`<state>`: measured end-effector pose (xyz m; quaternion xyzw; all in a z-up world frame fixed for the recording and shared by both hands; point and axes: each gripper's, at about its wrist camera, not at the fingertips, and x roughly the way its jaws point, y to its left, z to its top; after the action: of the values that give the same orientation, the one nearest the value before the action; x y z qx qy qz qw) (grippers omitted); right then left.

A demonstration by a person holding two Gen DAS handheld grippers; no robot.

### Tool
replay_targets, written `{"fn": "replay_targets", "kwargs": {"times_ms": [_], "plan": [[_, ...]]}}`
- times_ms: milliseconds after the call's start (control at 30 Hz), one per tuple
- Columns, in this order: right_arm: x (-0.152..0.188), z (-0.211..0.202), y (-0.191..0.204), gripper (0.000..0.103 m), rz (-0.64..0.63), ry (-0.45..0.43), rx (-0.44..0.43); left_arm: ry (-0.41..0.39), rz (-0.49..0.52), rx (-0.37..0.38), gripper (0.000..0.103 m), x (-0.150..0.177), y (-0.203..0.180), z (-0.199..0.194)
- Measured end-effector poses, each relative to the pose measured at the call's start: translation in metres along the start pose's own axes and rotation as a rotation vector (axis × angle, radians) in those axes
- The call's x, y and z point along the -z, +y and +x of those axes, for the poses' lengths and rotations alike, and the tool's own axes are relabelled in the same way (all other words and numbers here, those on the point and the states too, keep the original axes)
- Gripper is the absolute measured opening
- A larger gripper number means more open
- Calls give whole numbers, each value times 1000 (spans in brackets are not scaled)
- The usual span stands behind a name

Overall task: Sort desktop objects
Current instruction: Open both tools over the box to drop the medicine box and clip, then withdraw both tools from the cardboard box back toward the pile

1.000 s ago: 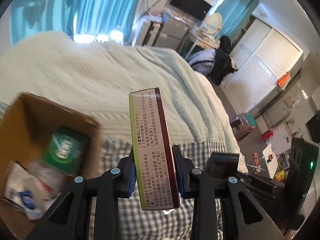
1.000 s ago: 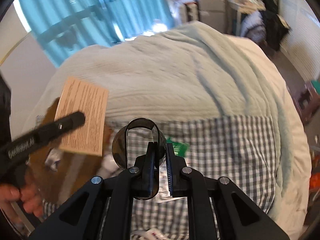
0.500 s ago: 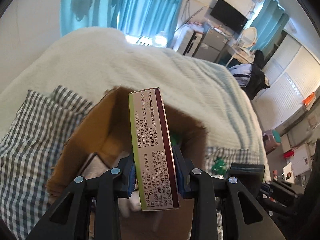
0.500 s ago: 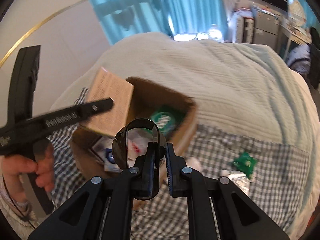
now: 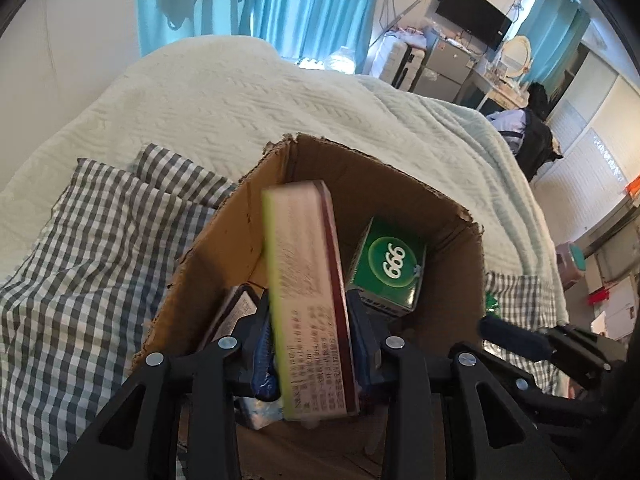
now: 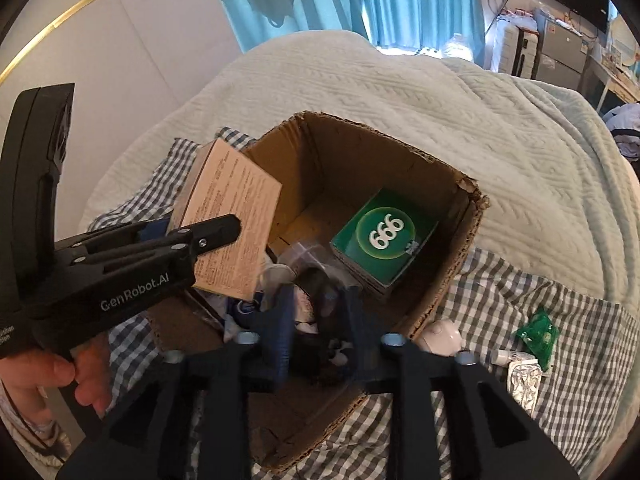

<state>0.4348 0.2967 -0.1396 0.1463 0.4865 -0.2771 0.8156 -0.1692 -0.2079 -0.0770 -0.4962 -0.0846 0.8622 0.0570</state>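
A brown cardboard box (image 5: 460, 240) (image 6: 452, 264) sits on a checked cloth on the bed. A green "999" box (image 5: 390, 270) (image 6: 384, 246) and several small items lie inside it. My left gripper (image 5: 312, 344) (image 6: 224, 228) holds a tall pink medicine box (image 5: 308, 296) (image 6: 234, 224) with a yellow-green edge over the cardboard box; its image is blurred. My right gripper (image 6: 316, 316) is open over the cardboard box, and the dark round item it held lies below it among the contents.
On the checked cloth (image 6: 520, 320) right of the cardboard box lie a white round item (image 6: 442, 336), a green packet (image 6: 538, 332), a small tube (image 6: 510, 356) and a foil strip (image 6: 524, 384). A pale quilt (image 5: 240, 92) covers the bed behind.
Both grippers have come closer over the cardboard box. My right gripper has opened and let go of the dark round item. The pink box has tilted in my left gripper.
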Motion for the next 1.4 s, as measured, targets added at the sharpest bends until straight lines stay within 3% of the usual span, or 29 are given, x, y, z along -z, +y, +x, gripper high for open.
{"fn": "replay_targets", "kwargs": {"times_ms": [67,233,400,767,967,1233,1267,1400], "plan": [[1,-4,0,38,1,-9,6,-20,-15,-1,58,0,0,-6],[7,-31,-14,38,27,-43,15,-51,-27,-1,63,-3,-9,-23],[23,-59,-52,40,83,-75,69,-65,2,35,66,-1,-38,-35],[83,-93,-171,42,290,-78,210,-48,194,179,70,31,-168,-31],[120,-83,-200,42,316,-25,240,3,269,170,70,60,-213,4],[170,-35,-222,42,323,71,189,70,354,98,71,108,-232,49],[175,-29,-223,42,373,72,199,72,363,95,71,114,-232,50],[191,-13,-224,48,339,95,200,103,402,123,71,140,-234,54]]}}
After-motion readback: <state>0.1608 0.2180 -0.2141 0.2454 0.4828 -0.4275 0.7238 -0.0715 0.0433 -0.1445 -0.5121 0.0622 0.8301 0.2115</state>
